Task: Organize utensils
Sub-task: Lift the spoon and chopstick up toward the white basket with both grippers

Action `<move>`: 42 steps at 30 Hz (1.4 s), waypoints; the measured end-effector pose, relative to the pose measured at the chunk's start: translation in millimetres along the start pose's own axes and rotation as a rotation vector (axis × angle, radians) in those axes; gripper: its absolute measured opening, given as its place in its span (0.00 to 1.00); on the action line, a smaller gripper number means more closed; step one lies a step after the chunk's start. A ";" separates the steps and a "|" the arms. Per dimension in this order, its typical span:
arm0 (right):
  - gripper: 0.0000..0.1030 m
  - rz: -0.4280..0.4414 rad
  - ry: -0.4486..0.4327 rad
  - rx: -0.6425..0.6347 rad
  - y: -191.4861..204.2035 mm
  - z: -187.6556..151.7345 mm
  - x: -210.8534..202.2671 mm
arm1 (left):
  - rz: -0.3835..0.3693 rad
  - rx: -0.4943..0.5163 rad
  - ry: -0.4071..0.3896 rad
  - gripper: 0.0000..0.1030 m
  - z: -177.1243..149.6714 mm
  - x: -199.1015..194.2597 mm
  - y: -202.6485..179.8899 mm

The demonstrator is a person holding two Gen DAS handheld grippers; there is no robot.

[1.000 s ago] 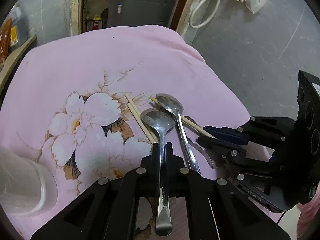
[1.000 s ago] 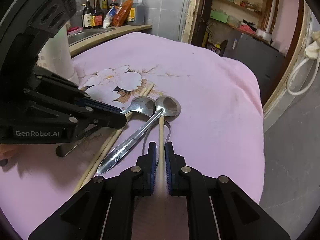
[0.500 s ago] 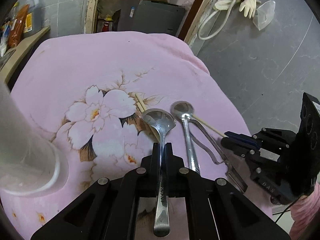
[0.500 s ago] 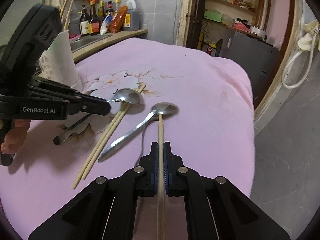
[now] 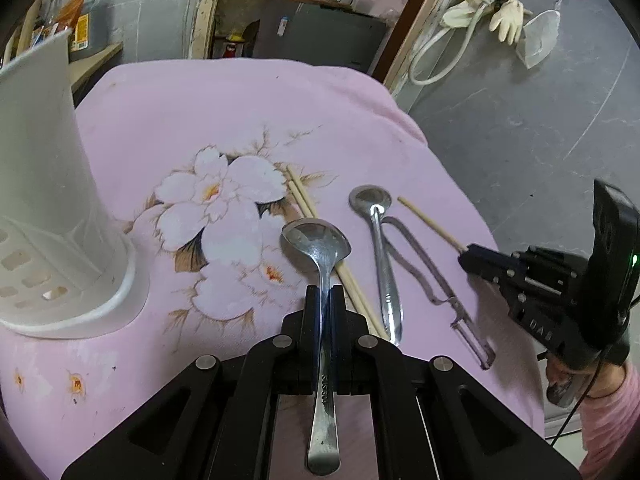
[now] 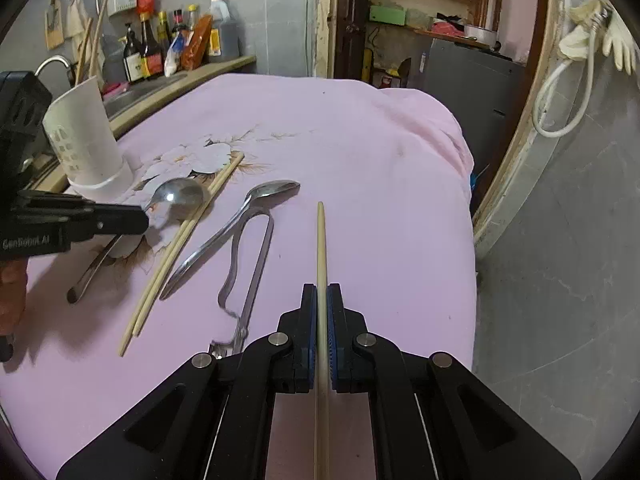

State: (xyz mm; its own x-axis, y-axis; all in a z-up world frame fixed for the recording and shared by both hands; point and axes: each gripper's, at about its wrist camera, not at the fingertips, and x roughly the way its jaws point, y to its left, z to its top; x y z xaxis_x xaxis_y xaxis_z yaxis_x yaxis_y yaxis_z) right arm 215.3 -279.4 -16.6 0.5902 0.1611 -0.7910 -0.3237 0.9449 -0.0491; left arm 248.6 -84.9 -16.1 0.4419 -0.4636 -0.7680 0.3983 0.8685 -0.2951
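My left gripper [image 5: 325,293] is shut on a steel spoon [image 5: 318,242] and holds it above the pink cloth; the spoon also shows in the right wrist view [image 6: 178,196]. My right gripper [image 6: 321,294] is shut on a single wooden chopstick [image 6: 321,236], lifted off the cloth; it also shows in the left wrist view [image 5: 430,222]. A second spoon [image 5: 380,248], a pair of chopsticks [image 6: 176,248] and a metal peeler [image 6: 248,272] lie on the cloth. A white perforated utensil holder [image 5: 52,200] stands at the left.
The table is covered by a pink floral cloth [image 6: 360,152] that drops off at the right edge. A counter with bottles [image 6: 172,52] and a sink is behind the holder. A doorway and grey floor lie to the right.
Both grippers have lifted and pulled back with their utensils. The spoon and the chopstick came off the pile. The white holder came into fuller view at the left.
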 end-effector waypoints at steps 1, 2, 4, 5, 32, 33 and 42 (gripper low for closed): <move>0.03 0.002 0.014 -0.001 0.6 2.3 2.3 | 0.001 -0.002 0.007 0.02 0.5 0.4 0.4; 0.03 0.002 0.026 -0.003 0.0 6.1 4.7 | 0.003 -0.002 0.014 0.02 1.2 0.6 0.9; 0.04 0.001 0.060 -0.018 1.0 11.4 10.0 | 0.010 0.003 0.034 0.03 3.5 2.1 1.0; 0.05 0.002 0.075 -0.022 0.9 14.3 12.2 | 0.010 0.005 0.042 0.03 4.4 2.6 1.3; 0.03 0.057 -0.659 0.088 42.6 8.6 -89.2 | 0.057 0.078 -0.553 0.02 -16.8 -85.6 -16.5; 0.03 0.055 -0.715 0.078 49.2 12.4 -95.7 | 0.066 0.073 -0.601 0.02 -15.6 -95.0 -15.4; 0.03 0.145 -1.037 0.081 95.8 55.9 -119.0 | 0.163 0.059 -0.912 0.02 -12.3 -158.9 5.2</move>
State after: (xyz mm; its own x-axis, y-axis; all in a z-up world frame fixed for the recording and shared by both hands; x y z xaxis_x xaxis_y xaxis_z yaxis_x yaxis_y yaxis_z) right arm 155.5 -192.1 107.0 0.9062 0.4037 0.1257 -0.4145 0.9069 0.0754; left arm 170.6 -4.5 97.4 0.9472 -0.3173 -0.0456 0.3053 0.9363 -0.1738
